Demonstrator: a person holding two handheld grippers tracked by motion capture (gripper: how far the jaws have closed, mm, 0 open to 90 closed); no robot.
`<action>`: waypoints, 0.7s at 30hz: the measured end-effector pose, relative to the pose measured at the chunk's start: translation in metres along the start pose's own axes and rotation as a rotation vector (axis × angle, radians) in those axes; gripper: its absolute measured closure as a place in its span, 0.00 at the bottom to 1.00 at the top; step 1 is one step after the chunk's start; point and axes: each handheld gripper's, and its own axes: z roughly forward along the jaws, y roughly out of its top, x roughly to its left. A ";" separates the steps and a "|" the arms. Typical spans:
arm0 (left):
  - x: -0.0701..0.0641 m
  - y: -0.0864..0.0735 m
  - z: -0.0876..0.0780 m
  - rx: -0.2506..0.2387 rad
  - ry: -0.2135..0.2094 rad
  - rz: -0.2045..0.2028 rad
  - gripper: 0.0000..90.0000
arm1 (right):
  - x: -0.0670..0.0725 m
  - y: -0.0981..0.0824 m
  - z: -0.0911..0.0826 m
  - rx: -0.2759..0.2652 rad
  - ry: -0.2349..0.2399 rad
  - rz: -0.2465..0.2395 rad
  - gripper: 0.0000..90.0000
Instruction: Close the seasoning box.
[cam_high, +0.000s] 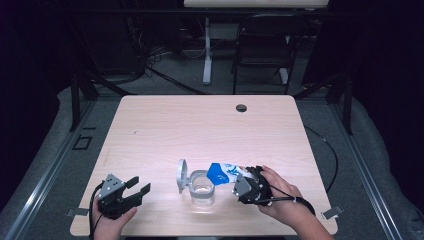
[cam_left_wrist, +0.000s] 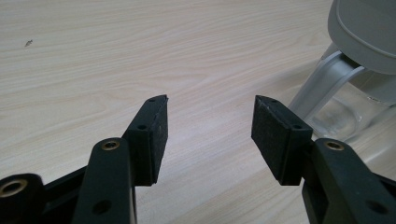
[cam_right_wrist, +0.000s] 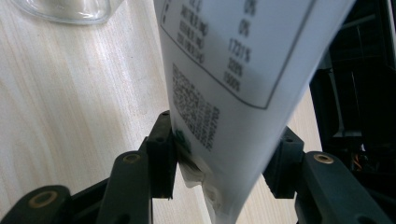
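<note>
Jaws of the right gripper (cam_high: 248, 176) are clamped on the bottom end of a white and blue pouch (cam_high: 223, 172). In the right gripper view the two black pads press on both sides of the pouch (cam_right_wrist: 224, 70), and its printed back with a table of numbers and a small code faces the camera. In the high view the pouch lies almost level above the desk (cam_high: 165, 125), with its blue end over the mouth of a clear glass jar (cam_high: 202, 189). The right hand (cam_high: 280, 197) holds the gripper just beside the jar, near the front edge of the desk.

The jar stands upright on the desk, and its grey lid (cam_high: 182, 175) is swung open to the left on a hinge. In the left gripper view the lid (cam_left_wrist: 364, 32) and its grey hinge arm are at the upper right, with the glass wall of the jar (cam_left_wrist: 338, 119) below them.

The left gripper (cam_high: 134, 189) is held by the left hand (cam_high: 111, 220) at the front left of the desk, well apart from the jar. Its jaws stand wide apart with nothing between them, and they point towards the jar over the bare wood.
</note>
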 end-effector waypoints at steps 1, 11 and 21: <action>0.000 0.000 0.000 -0.003 0.001 -0.001 0.52 | 0.000 0.000 0.000 -0.001 0.000 -0.001 0.59; 0.001 0.000 -0.001 -0.002 0.004 0.001 0.52 | 0.000 0.002 0.001 0.010 0.004 -0.021 0.59; 0.000 -0.001 0.001 0.001 0.004 0.000 0.52 | 0.002 0.005 0.001 0.030 -0.037 -0.100 0.59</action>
